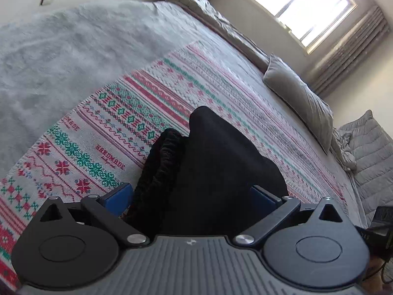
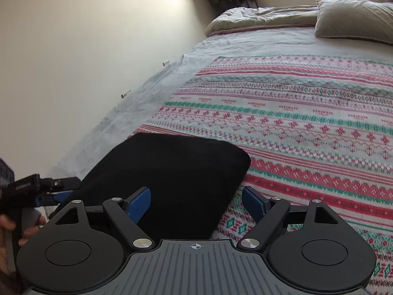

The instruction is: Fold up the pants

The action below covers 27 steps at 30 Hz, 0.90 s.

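**A:** On a bed (image 2: 152,91) spread with a patterned knit blanket (image 2: 307,113), we find the black pants (image 2: 172,172) already reduced to a compact folded block near the blanket's left edge. Why do we hold both tools so low over it?

**B:** We judge it a finishing step: the fold looks done or nearly so, and both tools sit at the near edge of the bundle. The right hand-held gripper (image 2: 196,201) has its blue pads (image 2: 138,202) spread wide, the left pad over the cloth, the right pad over bare blanket, gripping nothing.

**A:** And the left hand-held gripper (image 1: 191,196)?

**B:** Its blue pads stand well apart, with the dark bundle rising between them. They straddle the pants, but we cannot tell whether they touch the fabric.

**A:** What does each camera give us alone?

**B:** The left wrist view shows the gathered elastic waistband (image 1: 164,162) bunched on the bundle's left side, plus a window (image 1: 299,5) at far right. The right wrist view shows the flat top and rounded far corner of the fold, and the other tool seen from outside at the left, in the person's hand (image 2: 14,228). A pillow (image 2: 356,19) lies at the far end.
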### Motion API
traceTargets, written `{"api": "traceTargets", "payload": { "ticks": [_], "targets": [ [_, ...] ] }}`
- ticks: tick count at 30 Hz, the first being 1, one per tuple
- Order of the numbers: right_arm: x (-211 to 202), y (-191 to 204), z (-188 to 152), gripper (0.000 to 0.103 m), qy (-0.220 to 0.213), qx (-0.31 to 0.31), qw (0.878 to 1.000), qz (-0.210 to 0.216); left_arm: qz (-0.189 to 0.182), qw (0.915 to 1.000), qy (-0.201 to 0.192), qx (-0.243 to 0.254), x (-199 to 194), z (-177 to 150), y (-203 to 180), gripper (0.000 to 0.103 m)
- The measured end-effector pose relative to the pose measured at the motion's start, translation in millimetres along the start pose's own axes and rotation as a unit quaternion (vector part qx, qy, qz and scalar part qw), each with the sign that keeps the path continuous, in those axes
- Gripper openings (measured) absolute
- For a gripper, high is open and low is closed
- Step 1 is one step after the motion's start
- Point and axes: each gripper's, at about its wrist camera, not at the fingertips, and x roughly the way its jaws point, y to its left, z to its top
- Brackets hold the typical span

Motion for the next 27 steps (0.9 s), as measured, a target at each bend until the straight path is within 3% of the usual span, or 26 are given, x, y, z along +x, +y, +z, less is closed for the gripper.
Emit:
{"api": "traceTargets", "payload": {
  "ticks": [3,7,11,12,13,14,17,21,24,27],
  "targets": [
    [9,-13,-20,0.084,0.016,0.032,0.999,0.036,-0.043,0.9973,0.055,-0.023,20,9,20,0.100],
    [32,-31,-44,0.084,0.037,0.091,0.989,0.109,-0.079,0.9939,0.075,-0.019,30,9,32,0.100],
    [51,-34,-52,0.077,0.020,0.105,0.985,0.138,-0.111,0.9904,0.077,-0.027,32,7,39,0.099],
    [56,-35,-51,0.069,0.020,0.114,0.983,0.145,-0.123,0.9894,0.071,-0.031,30,6,40,0.094],
    [62,-36,-50,0.064,0.024,0.127,0.980,0.153,-0.138,0.9872,0.068,-0.041,29,5,41,0.079],
    [68,-36,-50,0.060,0.025,0.137,0.977,0.159,-0.157,0.9833,0.072,-0.058,32,2,44,0.076],
    [76,-36,-48,0.053,0.025,0.154,0.974,0.167,-0.163,0.9829,0.057,-0.065,33,-5,45,0.072],
    [76,-35,-48,0.035,0.022,0.167,0.972,0.164,-0.182,0.9791,0.036,-0.085,28,-13,44,0.048],
    [61,-42,-46,0.026,0.013,0.181,0.968,0.174,-0.164,0.9840,0.024,-0.067,20,-17,27,0.042],
    [38,-45,-37,0.024,-0.008,0.174,0.971,0.163,-0.165,0.9832,0.033,-0.071,23,-22,8,0.039]
  ]
}}
